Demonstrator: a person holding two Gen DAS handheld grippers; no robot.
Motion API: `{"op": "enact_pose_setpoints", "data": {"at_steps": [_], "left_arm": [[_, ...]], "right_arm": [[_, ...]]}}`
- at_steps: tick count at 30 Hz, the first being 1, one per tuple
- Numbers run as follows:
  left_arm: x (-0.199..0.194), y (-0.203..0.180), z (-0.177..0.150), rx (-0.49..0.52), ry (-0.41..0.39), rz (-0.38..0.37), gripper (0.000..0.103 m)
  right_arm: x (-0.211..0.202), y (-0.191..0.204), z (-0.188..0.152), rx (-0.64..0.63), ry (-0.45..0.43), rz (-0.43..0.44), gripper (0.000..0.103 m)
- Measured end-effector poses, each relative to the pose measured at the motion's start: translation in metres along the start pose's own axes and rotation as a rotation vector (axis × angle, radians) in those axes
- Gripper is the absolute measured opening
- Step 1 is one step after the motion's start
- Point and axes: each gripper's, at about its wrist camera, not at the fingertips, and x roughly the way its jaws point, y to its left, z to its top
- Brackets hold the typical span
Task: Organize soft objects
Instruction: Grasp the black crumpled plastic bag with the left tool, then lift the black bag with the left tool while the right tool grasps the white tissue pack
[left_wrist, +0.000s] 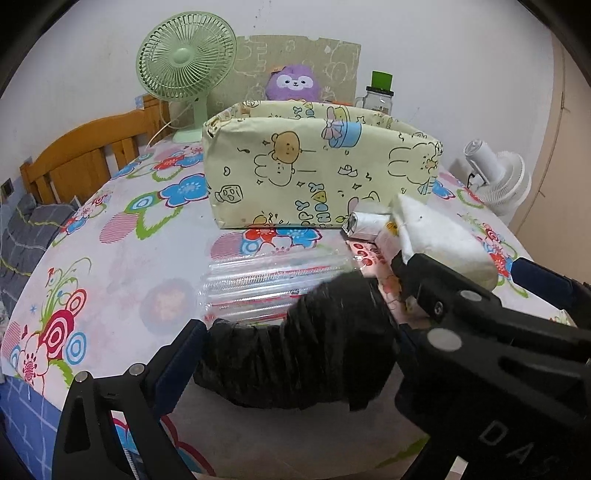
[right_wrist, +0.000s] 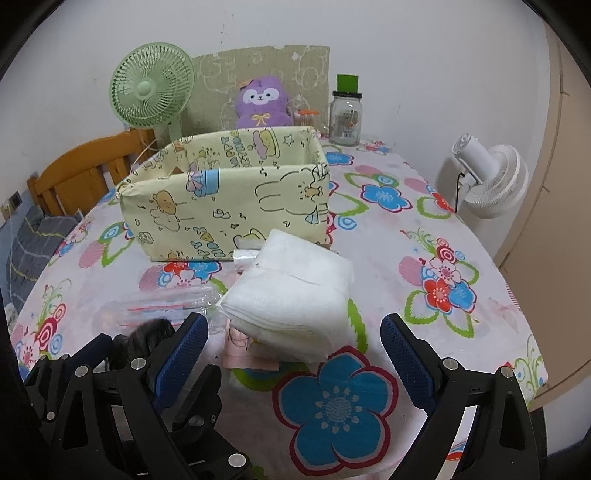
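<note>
Tongs first — your left gripper (left_wrist: 295, 354) pinches the black roll (left_wrist: 306, 354), long side lying left to right; your right gripper (right_wrist: 295, 350) is spread wide around the white towel (right_wrist: 291, 295).

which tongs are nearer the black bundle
Left. The left tongs straddle the black bundle, one finger on each side of it. The right tongs are open off to its right, in front of the folded white towel.
</note>
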Motion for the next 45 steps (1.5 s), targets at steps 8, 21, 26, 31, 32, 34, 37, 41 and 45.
{"op": "enact_pose_setpoints", "data": {"at_steps": [8, 21, 26, 31, 32, 34, 37, 41, 45], "left_arm": [[0.003, 0.006, 0.0, -0.022, -0.004, 0.026, 0.068], [-0.008, 0.006, 0.01, -0.031, -0.056, 0.035, 0.043], [-0.01, 0.004, 0.017, -0.025, -0.077, 0.038, 0.04], [-0.005, -0.002, 0.027, -0.013, -0.09, 0.047, 0.04], [-0.003, -0.004, 0.028, -0.012, -0.09, 0.046, 0.04], [-0.001, -0.006, 0.03, -0.004, -0.093, 0.048, 0.04], [0.002, -0.009, 0.033, 0.001, -0.09, 0.048, 0.04], [0.01, -0.01, 0.037, 0.002, -0.074, 0.048, 0.04], [0.018, -0.01, 0.039, 0.001, -0.052, 0.048, 0.04]], "right_arm": [[0.007, 0.002, -0.001, -0.004, 0.014, 0.001, 0.096], [0.01, 0.004, 0.005, -0.011, 0.01, 0.013, 0.096], [0.01, 0.003, 0.009, -0.009, 0.003, 0.016, 0.096], [0.01, -0.001, 0.017, 0.004, -0.012, 0.019, 0.096], [0.011, -0.001, 0.018, 0.006, -0.012, 0.018, 0.096], [0.013, -0.003, 0.02, 0.01, -0.011, 0.019, 0.097], [0.019, -0.007, 0.023, 0.024, -0.005, 0.022, 0.097], [0.027, -0.01, 0.026, 0.035, 0.007, 0.028, 0.097], [0.038, -0.012, 0.028, 0.04, 0.032, 0.027, 0.096]]}}
